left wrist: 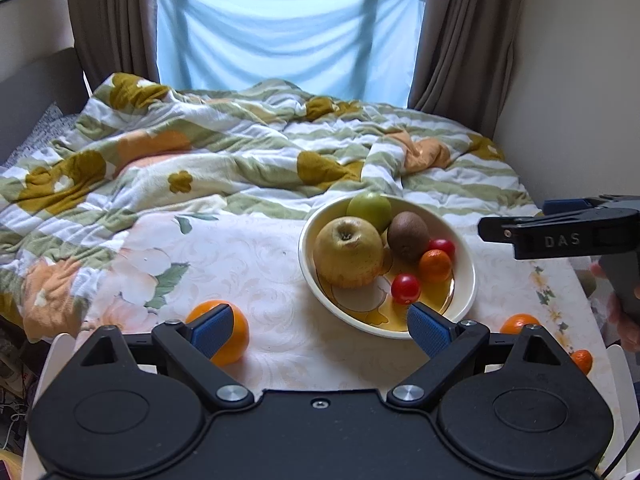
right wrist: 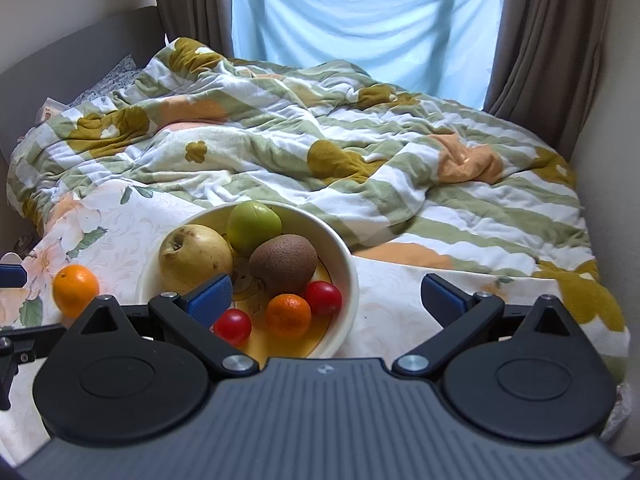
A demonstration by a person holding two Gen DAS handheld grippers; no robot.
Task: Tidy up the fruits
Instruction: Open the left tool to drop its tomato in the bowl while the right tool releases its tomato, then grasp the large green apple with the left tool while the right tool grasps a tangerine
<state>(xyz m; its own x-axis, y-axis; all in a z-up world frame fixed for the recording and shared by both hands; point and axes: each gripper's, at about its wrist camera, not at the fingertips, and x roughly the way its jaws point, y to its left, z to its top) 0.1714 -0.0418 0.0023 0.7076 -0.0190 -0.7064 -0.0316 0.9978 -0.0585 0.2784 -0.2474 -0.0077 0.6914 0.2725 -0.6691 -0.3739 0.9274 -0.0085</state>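
Note:
A cream bowl (left wrist: 466,280) (right wrist: 352,280) on the floral tablecloth holds a yellow apple (left wrist: 347,252), a green fruit (left wrist: 370,208), a kiwi (left wrist: 408,235), a small orange (left wrist: 435,266) and two red tomatoes (left wrist: 405,288). A loose orange (left wrist: 236,334) (right wrist: 76,290) lies left of the bowl, behind my left gripper's left finger. Two more oranges (left wrist: 518,323) lie at the table's right. My left gripper (left wrist: 320,330) is open and empty, near the bowl's front. My right gripper (right wrist: 326,300) is open and empty over the bowl's right rim; it shows in the left wrist view (left wrist: 560,228).
The tablecloth-covered table (left wrist: 260,264) stands against a bed with a rumpled floral duvet (left wrist: 240,152). Brown curtains (left wrist: 112,20) and a blue sheet (left wrist: 288,32) cover the window behind. A wall (left wrist: 580,60) is at the right.

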